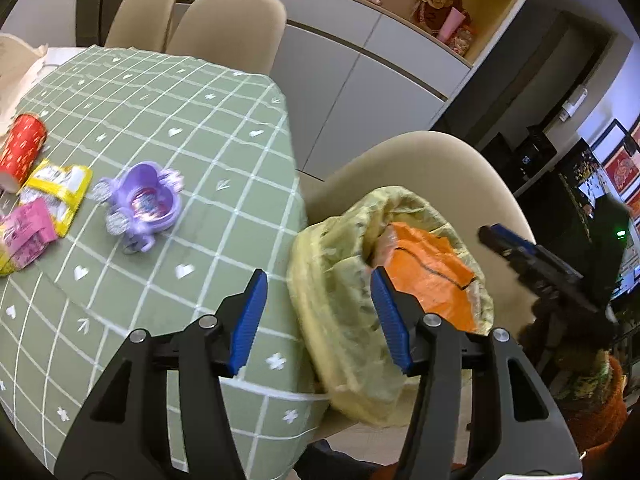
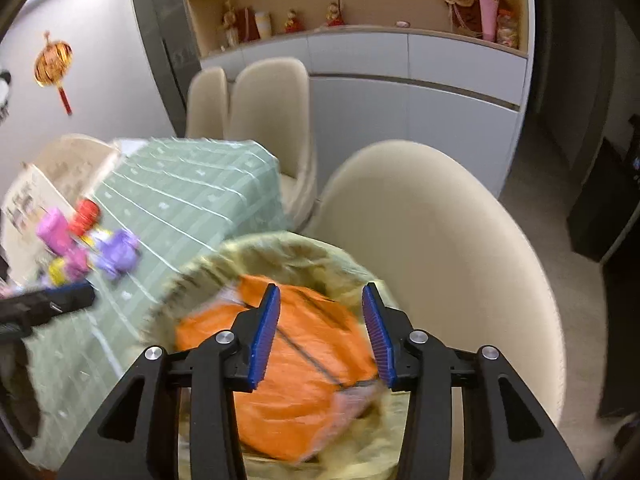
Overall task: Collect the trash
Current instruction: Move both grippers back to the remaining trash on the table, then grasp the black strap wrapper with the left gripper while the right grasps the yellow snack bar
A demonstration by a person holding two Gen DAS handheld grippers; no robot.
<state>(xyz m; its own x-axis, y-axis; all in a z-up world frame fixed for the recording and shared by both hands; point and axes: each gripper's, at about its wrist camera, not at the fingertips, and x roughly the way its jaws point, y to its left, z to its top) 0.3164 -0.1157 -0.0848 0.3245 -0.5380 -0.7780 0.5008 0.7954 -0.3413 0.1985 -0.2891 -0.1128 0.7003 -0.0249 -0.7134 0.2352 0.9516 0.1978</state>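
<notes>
A yellow-green trash bag (image 1: pixel 320 248) sits open on a beige chair (image 1: pixel 420 164) beside the table, and an orange wrapper (image 1: pixel 432 268) lies inside it. My left gripper (image 1: pixel 320 316) is open over the table edge and the bag's rim, with nothing between its pads. In the right wrist view my right gripper (image 2: pixel 320 332) hangs open just above the orange wrapper (image 2: pixel 304 392) in the bag (image 2: pixel 280 252); the pads do not press it. On the green checked tablecloth (image 1: pixel 180 120) lie a red cup (image 1: pixel 22 152), a yellow packet (image 1: pixel 60 192), a pink packet (image 1: pixel 28 232) and a purple toy carriage (image 1: pixel 140 204).
Two more beige chairs (image 1: pixel 228 28) stand at the table's far side, in front of white cabinets (image 1: pixel 360 80). A cream cloth bag (image 1: pixel 16 76) lies at the table's left end. The right gripper's finger (image 1: pixel 520 256) shows past the bag. A potted plant (image 1: pixel 592 392) stands on the floor at the right.
</notes>
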